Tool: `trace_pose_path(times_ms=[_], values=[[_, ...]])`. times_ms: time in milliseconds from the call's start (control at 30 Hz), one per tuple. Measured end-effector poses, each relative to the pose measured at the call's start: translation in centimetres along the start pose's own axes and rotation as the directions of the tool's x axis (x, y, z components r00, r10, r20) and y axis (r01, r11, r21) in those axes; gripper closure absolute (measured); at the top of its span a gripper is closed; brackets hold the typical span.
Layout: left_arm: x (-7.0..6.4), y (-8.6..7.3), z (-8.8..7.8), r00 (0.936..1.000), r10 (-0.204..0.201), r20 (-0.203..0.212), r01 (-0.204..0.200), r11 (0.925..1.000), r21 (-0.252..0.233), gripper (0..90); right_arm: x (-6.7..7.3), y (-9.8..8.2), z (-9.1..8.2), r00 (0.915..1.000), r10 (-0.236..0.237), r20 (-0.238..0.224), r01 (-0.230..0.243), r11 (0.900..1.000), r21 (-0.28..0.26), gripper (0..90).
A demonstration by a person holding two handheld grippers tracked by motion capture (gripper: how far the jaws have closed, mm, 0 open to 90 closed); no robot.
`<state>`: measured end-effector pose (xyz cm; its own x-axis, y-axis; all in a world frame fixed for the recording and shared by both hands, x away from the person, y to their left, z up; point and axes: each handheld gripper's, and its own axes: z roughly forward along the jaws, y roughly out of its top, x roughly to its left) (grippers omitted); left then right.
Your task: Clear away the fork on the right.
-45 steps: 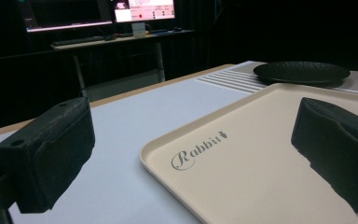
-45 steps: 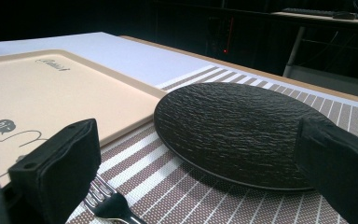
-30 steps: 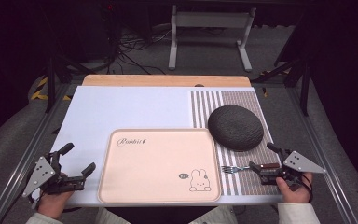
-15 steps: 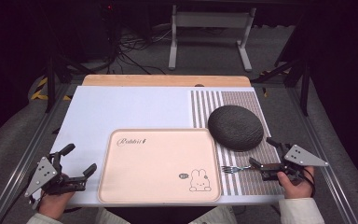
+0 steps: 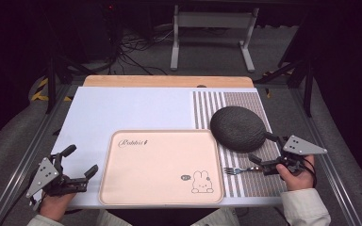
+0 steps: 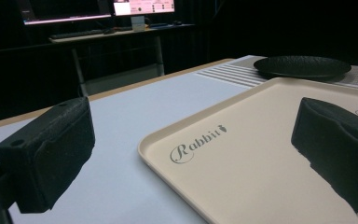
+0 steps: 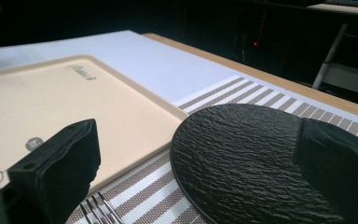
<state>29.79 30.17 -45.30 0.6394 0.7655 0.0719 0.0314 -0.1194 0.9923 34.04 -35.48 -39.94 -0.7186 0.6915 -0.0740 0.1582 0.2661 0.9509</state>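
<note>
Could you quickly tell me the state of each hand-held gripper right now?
Left hand-held gripper: open, holding nothing.
Right hand-held gripper: open, straddling the fork handle, not clamped.

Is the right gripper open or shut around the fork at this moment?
Open. The right gripper has its jaws spread wide, with the fork lying flat on the striped placemat between them, ungripped.

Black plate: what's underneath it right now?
The black plate sits on the striped placemat, right of the tray. The stripes directly beneath it are covered, so anything there is hidden.
</note>
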Motion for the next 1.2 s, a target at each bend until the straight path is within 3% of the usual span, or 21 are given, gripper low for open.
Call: trace_pose_path(times_ms=[100, 167, 400, 533, 700, 867, 900, 933, 1033, 1100, 1133, 1167, 1200], values=[[0.0, 0.0, 0.0, 1.0, 0.001, 0.0, -0.001, 1.0, -0.002, 0.1, -0.3, 0.5, 0.7, 0.9997, 0.024, -0.001, -0.024, 0.999, 0.026, 1.4], [0.0, 0.0, 0.0, 1.0, -0.001, 0.0, 0.001, 1.0, -0.001, 0.1, -0.5, 1.0, 1.3, 0.9989, 0.041, 0.022, -0.042, 0.997, 0.06, 2.3], [0.0, 0.1, -0.1, 1.0, -0.002, -0.002, 0.002, 1.0, -0.007, 0.1, -1.3, 2.0, 2.3, 0.9992, 0.039, 0.009, -0.04, 0.99, 0.131, 2.1], [0.1, 0.1, -0.1, 1.0, -0.002, 0.001, 0.002, 1.0, -0.004, 0.1, -1.3, 2.4, 2.8, 0.9994, 0.021, -0.026, -0.015, 0.975, 0.223, 2.4], [0.0, 0.1, 0.0, 1.0, 0.001, 0.005, -0.001, 1.0, -0.003, 0.1, -1.3, 3.7, 3.0, 0.9961, -0.04, -0.079, 0.064, 0.942, 0.329, 4.2], [0.0, 0.1, 0.0, 1.0, 0.0, 0.004, 0.0, 1.0, -0.004, 0.1, -1.3, 4.4, 3.3, 0.9865, -0.062, -0.152, 0.124, 0.885, 0.448, 12.0], [0.0, 0.1, 0.0, 1.0, 0.0, 0.004, 0.0, 1.0, -0.004, 0.1, -1.3, 4.4, 3.3, 0.9865, -0.062, -0.152, 0.124, 0.885, 0.448, 12.0], [0.0, 0.1, 0.0, 1.0, -0.001, 0.004, 0.001, 1.0, -0.003, 0.1, -1.2, 4.5, 3.4, 0.9837, -0.07, -0.166, 0.141, 0.871, 0.47, 12.6], [0.0, 0.1, 0.0, 1.0, -0.001, 0.003, 0.001, 1.0, -0.004, 0.1, -1.1, 4.9, 3.6, 0.9743, -0.108, -0.198, 0.202, 0.81, 0.551, 13.2], [0.0, 0.1, 0.0, 1.0, -0.001, 0.004, 0.001, 1.0, -0.003, 0.1, -1.2, 5.0, 3.6, 0.9681, -0.12, -0.22, 0.23, 0.778, 0.585, 14.3], [0.0, 0.1, 0.0, 1.0, 0.0, 0.005, 0.0, 1.0, -0.003, 0.1, -1.2, 5.2, 3.7, 0.9609, -0.137, -0.241, 0.26, 0.747, 0.612, 14.9], [0.0, 0.1, 0.0, 1.0, 0.0, 0.005, 0.0, 1.0, -0.003, 0.1, -1.2, 5.2, 3.7, 0.9609, -0.137, -0.241, 0.26, 0.747, 0.612, 14.9], [0.0, 0.1, 0.0, 1.0, 0.002, 0.007, -0.002, 1.0, -0.003, 0.1, -1.2, 5.3, 3.7, 0.9591, -0.14, -0.246, 0.268, 0.727, 0.632, 14.8]])
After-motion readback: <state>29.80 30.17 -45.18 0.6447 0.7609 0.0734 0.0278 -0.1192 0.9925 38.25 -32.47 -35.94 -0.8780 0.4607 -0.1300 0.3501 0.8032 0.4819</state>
